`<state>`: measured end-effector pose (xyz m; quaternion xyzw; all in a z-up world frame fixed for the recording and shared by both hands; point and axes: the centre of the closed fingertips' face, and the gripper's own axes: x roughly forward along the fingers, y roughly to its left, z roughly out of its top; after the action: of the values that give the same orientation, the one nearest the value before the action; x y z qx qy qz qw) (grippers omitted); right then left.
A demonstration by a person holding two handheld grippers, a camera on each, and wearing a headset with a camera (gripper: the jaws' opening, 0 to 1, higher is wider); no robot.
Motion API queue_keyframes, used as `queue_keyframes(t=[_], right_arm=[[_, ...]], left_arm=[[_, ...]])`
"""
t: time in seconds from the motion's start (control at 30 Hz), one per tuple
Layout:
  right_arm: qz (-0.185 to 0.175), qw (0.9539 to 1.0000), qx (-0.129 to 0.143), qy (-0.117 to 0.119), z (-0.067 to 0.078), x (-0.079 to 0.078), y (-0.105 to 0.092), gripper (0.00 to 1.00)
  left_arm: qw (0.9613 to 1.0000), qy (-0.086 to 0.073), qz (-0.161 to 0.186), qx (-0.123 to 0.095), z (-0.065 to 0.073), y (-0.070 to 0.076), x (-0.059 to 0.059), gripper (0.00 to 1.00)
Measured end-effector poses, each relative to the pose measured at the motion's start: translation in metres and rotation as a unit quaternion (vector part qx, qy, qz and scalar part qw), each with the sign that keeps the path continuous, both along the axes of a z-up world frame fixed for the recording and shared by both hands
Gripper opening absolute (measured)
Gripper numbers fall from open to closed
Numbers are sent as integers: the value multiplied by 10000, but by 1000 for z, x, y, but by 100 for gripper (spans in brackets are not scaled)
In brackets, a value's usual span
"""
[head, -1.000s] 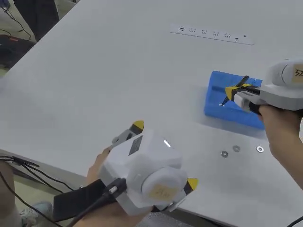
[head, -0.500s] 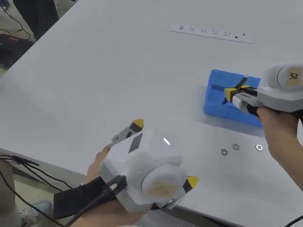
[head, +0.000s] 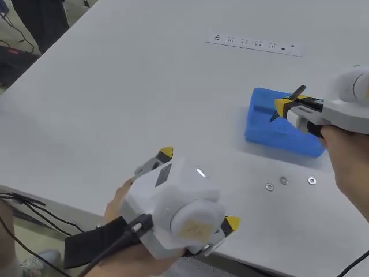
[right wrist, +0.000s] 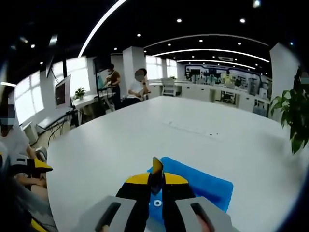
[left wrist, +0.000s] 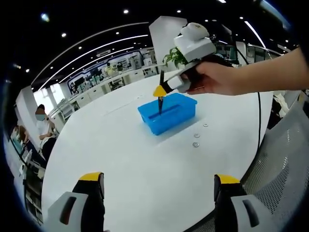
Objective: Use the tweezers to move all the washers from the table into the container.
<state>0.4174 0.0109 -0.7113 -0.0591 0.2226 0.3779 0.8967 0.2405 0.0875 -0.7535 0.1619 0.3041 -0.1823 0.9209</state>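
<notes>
Over the blue container (head: 271, 134) we find the right gripper (head: 282, 108), its jaws drawn narrow and clamped on the tweezers (head: 298, 91), whose tips point down toward the container's inside. Three washers (head: 283, 180) lie on the white table (head: 144, 98) near the container's front wall, not touching it. We note the left gripper (left wrist: 159, 186) at the table's near edge, jaws spread wide, holding nothing.

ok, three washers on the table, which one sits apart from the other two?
The rightmost washer in the head view, at the row's right end. The middle washer and left washer lie close together as a pair.
</notes>
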Motion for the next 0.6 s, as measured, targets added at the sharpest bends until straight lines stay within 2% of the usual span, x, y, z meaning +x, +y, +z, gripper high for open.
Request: queue_keyframes(t=[0.1, 0.3, 0.47, 0.6], right_arm=[[76, 9999, -14, -143, 11, -7, -3, 5], [128, 9996, 227, -78, 26, -25, -8, 5], [213, 9996, 168, -46, 23, -45, -12, 5], [222, 9994, 204, 158, 15, -59, -14, 5]], left_arm=[[10000, -18, 18, 0, 0, 0, 1, 96], [10000, 11, 36, -37, -1, 0, 1, 96], [10000, 23, -2, 8, -2, -1, 0, 96], [10000, 20, 12, 39, -3, 0, 0, 96]])
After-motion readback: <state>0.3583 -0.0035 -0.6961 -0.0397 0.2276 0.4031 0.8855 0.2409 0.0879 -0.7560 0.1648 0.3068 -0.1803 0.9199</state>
